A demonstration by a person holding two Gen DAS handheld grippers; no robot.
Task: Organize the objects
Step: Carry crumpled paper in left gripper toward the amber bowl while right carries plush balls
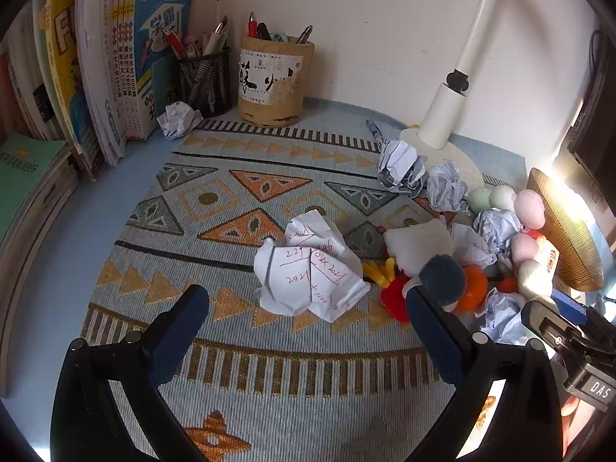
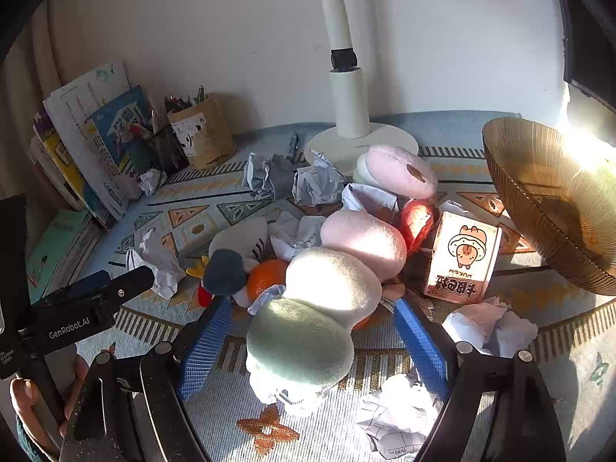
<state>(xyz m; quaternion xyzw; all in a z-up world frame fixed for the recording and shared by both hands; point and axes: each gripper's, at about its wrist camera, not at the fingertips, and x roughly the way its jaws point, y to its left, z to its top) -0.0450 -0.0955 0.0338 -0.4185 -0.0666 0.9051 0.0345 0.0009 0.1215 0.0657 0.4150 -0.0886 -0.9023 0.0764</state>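
Note:
My left gripper (image 1: 308, 300) stands open wide above the patterned mat (image 1: 231, 208). A crumpled paper with red writing (image 1: 312, 269) lies just ahead between its fingertips, untouched. My right gripper (image 2: 312, 304) is open around a plush string of soft balls (image 2: 331, 281). Its green ball (image 2: 300, 342) sits between the blue pads (image 2: 208, 346) with a gap on both sides. Beyond lie a duck plush (image 2: 231, 265), an orange (image 2: 265, 277) and a cartoon box (image 2: 462, 258).
A ribbed golden bowl (image 2: 550, 200) stands at the right. A white lamp base (image 2: 358, 142), several crumpled paper balls (image 2: 292, 181), two pen holders (image 1: 275, 81) and leaning books (image 1: 100, 77) line the back. More paper (image 2: 396, 412) lies near my right fingers.

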